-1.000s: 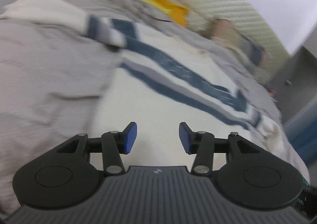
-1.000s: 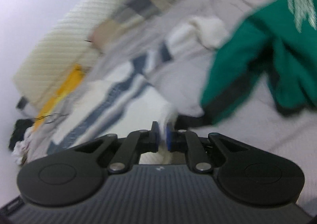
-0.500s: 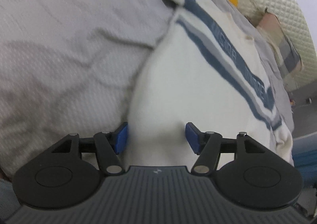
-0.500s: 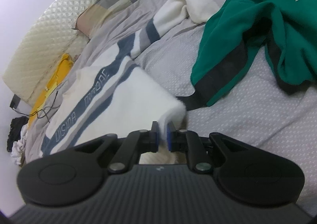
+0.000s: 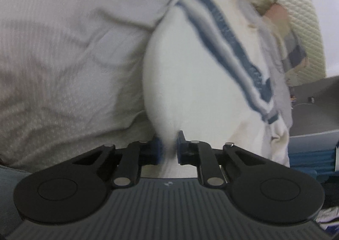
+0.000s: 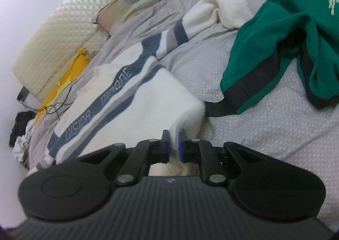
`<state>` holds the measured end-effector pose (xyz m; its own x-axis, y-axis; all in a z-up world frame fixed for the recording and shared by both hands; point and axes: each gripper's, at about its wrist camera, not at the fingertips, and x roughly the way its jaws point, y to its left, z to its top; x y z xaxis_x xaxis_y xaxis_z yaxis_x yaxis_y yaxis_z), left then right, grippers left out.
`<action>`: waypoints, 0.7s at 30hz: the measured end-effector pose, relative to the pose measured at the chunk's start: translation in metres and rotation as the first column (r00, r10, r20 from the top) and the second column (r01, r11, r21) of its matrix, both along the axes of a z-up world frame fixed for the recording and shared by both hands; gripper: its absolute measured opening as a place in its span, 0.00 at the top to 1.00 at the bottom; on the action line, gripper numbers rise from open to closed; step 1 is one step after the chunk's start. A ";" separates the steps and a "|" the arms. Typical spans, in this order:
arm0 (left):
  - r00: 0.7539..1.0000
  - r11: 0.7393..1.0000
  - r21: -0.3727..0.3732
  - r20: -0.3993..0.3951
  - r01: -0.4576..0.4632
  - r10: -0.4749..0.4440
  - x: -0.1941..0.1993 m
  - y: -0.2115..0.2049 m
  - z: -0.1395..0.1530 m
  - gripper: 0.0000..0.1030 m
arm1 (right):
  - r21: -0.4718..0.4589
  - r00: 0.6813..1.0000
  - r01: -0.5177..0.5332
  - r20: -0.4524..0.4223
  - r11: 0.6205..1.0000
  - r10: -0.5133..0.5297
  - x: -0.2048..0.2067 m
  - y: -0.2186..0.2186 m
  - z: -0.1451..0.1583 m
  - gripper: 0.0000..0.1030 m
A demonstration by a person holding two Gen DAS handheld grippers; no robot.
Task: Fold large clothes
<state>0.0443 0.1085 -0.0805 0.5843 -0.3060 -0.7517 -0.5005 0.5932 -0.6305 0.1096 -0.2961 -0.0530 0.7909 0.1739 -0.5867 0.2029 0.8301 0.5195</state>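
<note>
left gripper (image 5: 168, 147) has closed since half a second ago, now pinching the sweater (image 5: 190, 83) hem; right gripper (image 6: 174, 147) stays clamped on the other corner. sweater lies on the bed (image 6: 264, 117). lift both evenly, keep the hem taut.

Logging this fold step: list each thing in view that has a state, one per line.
Left hand-held gripper: shut on sweater.
Right hand-held gripper: shut on sweater.
Sweater: spread on bed, hem corners pinched, one sleeve stretched out.
Green top: crumpled, unfolded.
Bed: covered by grey sheet.
</note>
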 end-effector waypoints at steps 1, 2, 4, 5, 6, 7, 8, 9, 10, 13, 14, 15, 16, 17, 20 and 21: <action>1.000 1.000 0.022 0.019 0.010 -0.011 -0.002 -0.001 0.009 0.86 | 0.001 1.000 -0.007 0.006 1.000 0.007 -0.003 0.000 0.003 0.89; 0.999 0.999 0.047 0.031 0.020 -0.021 -0.002 -0.002 0.018 0.86 | -0.002 1.000 -0.014 0.013 1.000 0.014 -0.006 0.000 0.005 0.89; 0.998 0.995 0.098 0.043 0.038 -0.042 -0.003 -0.001 0.033 0.87 | -0.003 0.999 -0.026 0.019 1.000 0.027 -0.011 0.001 0.009 0.89; 0.998 0.992 0.117 0.038 0.043 -0.048 -0.004 0.000 0.037 0.87 | -0.002 0.999 -0.032 0.020 0.999 0.032 -0.013 0.001 0.010 0.89; 0.998 0.990 0.131 0.030 0.046 -0.051 -0.002 0.002 0.040 0.87 | -0.002 0.999 -0.038 0.017 0.999 0.038 -0.014 0.002 0.009 0.89; 0.998 0.987 0.150 0.017 0.053 -0.057 0.000 0.004 0.042 0.87 | -0.002 0.999 -0.040 0.010 0.999 0.040 -0.015 0.003 0.008 0.89; 0.998 0.982 0.176 0.000 0.064 -0.065 0.002 0.005 0.042 0.87 | 0.000 0.999 -0.039 -0.001 0.999 0.039 -0.015 0.003 0.006 0.89; 0.998 0.978 0.196 -0.019 0.070 -0.068 0.004 0.007 0.040 0.87 | 0.003 0.999 -0.038 -0.014 0.999 0.038 -0.014 0.003 0.003 0.89; 0.997 0.974 0.211 -0.042 0.079 -0.071 0.005 0.010 0.037 0.89 | 0.007 0.999 -0.037 -0.028 0.999 0.037 -0.012 0.003 0.001 0.89; 0.993 0.967 0.236 -0.090 0.099 -0.079 0.010 0.015 0.027 0.89 | 0.044 0.997 -0.035 -0.061 0.998 0.038 -0.009 0.000 -0.006 0.88; 0.992 0.965 0.240 -0.093 0.102 -0.081 0.012 0.015 0.026 0.89 | 0.048 0.997 -0.034 -0.063 0.998 0.037 -0.008 0.000 -0.007 0.88; 0.992 0.964 0.245 -0.092 0.105 -0.085 0.010 0.016 0.025 0.89 | 0.048 0.997 -0.036 -0.060 0.998 0.038 -0.009 0.000 -0.006 0.88; 0.992 0.961 0.253 -0.089 0.107 -0.087 0.010 0.014 0.025 0.89 | 0.047 0.998 -0.040 -0.053 0.998 0.042 -0.010 0.000 -0.005 0.88; 0.992 0.958 0.263 -0.085 0.110 -0.091 0.010 0.012 0.027 0.89 | 0.044 0.998 -0.043 -0.047 0.998 0.046 -0.010 0.001 -0.004 0.88; 0.991 0.948 0.292 -0.081 0.128 -0.109 0.011 0.005 0.030 0.88 | 0.025 0.999 -0.048 -0.025 0.999 0.048 -0.013 0.003 -0.001 0.87; 0.990 0.941 0.308 -0.084 0.137 -0.116 0.009 0.004 0.032 0.87 | 0.013 0.999 -0.045 -0.019 0.999 0.045 -0.014 0.003 0.001 0.87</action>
